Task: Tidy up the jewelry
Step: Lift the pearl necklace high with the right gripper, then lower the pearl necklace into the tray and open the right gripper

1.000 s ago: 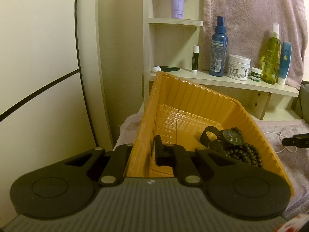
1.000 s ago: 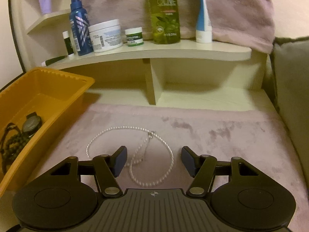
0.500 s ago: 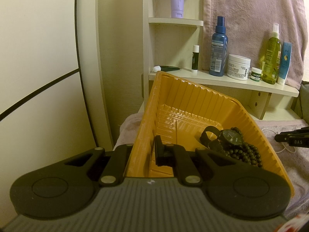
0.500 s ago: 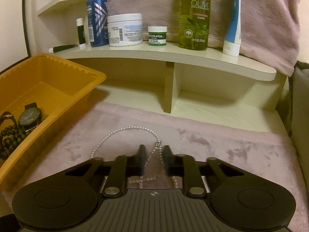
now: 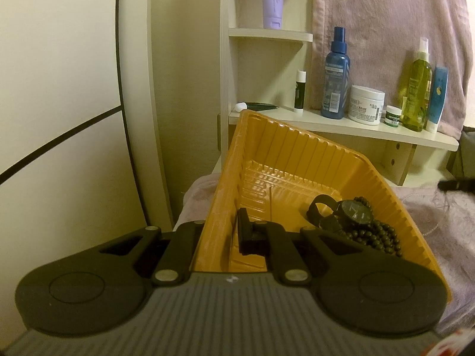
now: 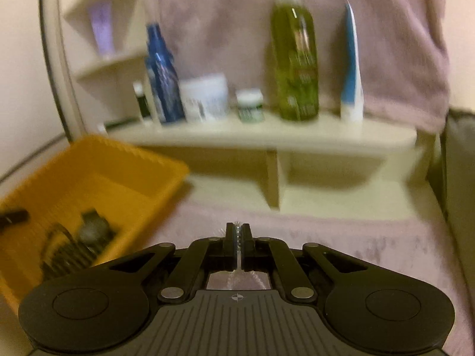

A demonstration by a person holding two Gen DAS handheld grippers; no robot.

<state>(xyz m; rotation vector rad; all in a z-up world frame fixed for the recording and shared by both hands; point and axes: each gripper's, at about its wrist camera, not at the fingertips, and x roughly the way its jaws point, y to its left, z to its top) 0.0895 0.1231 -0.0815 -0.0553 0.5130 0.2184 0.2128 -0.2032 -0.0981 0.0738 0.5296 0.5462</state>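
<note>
My left gripper (image 5: 228,231) is shut on the left wall of an orange tray (image 5: 225,184), holding it tilted. In the tray lie a black watch (image 5: 350,212) and a black bead bracelet (image 5: 377,237). My right gripper (image 6: 237,235) is shut on a white pearl necklace (image 6: 237,237), lifted off the pink cloth (image 6: 341,237); strands hang below the fingers. The right wrist view is blurred. The tray (image 6: 142,160) shows at its left with the watch (image 6: 92,231) inside. The right gripper's tip (image 5: 457,184) shows at the left wrist view's right edge.
A cream shelf (image 5: 371,127) behind holds a blue spray bottle (image 5: 335,80), a white jar (image 5: 366,105), a small green jar (image 5: 393,115), a green oil bottle (image 5: 418,89), a blue tube (image 5: 438,101) and a lip balm (image 5: 299,89). A pink towel (image 5: 386,14) hangs above. A wall panel stands left.
My right gripper closed on the pearl necklace and lifted it off the cloth, swinging toward the tray. My left gripper kept holding the tray wall, unmoved.
</note>
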